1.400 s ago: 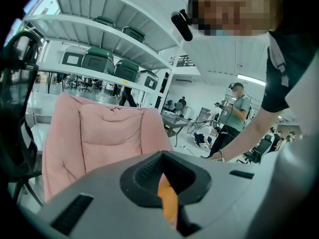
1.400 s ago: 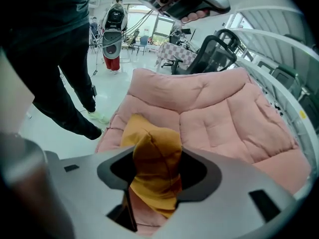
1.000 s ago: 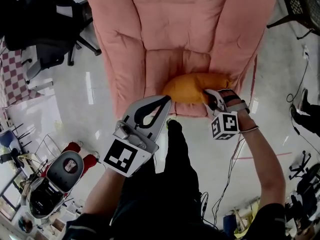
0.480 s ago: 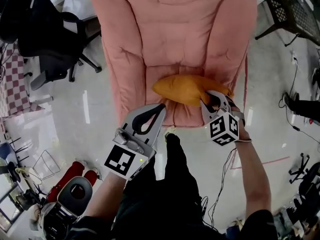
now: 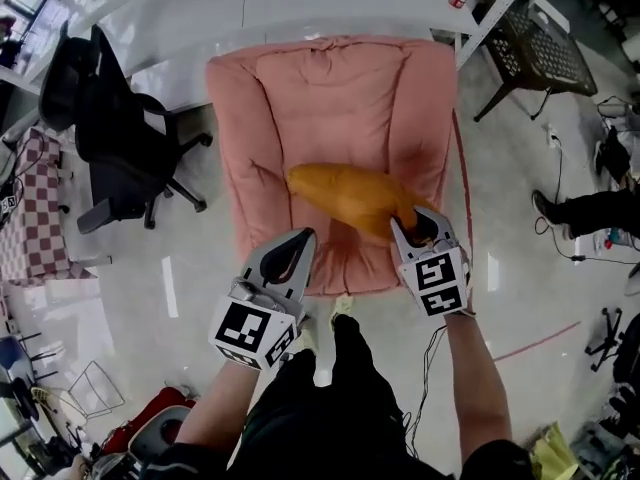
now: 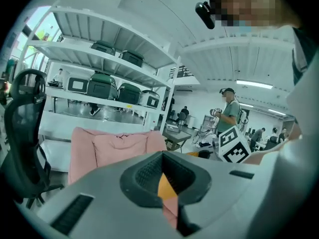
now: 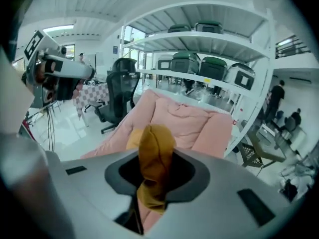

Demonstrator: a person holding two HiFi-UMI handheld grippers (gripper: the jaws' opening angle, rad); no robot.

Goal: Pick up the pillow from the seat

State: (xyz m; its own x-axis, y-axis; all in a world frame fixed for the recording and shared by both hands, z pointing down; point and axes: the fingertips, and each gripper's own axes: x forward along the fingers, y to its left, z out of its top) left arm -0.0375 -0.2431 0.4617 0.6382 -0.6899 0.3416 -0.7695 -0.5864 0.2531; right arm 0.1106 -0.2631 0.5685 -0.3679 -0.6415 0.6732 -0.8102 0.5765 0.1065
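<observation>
Orange pillow [image 5: 340,193] end clamped in right gripper [image 5: 417,224] | near pink seat [image 5: 300,98] front

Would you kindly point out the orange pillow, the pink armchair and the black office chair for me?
orange pillow [image 5: 340,193], head view, the middle of its body.
pink armchair [image 5: 330,93], head view, its padded backrest.
black office chair [image 5: 110,118], head view, its backrest.

Black office chair [image 5: 120,138] up-left of the left gripper [image 5: 303,238], checkered cloth [image 5: 30,218] further left. Black mesh stand [image 5: 540,53] up-right of the right gripper [image 5: 418,226]. Person's legs [image 5: 590,213] off to its right. Cables [image 5: 440,368] on the floor below it. Shelving [image 6: 99,59] with dark bins [image 6: 102,86] ahead of the left gripper.
</observation>
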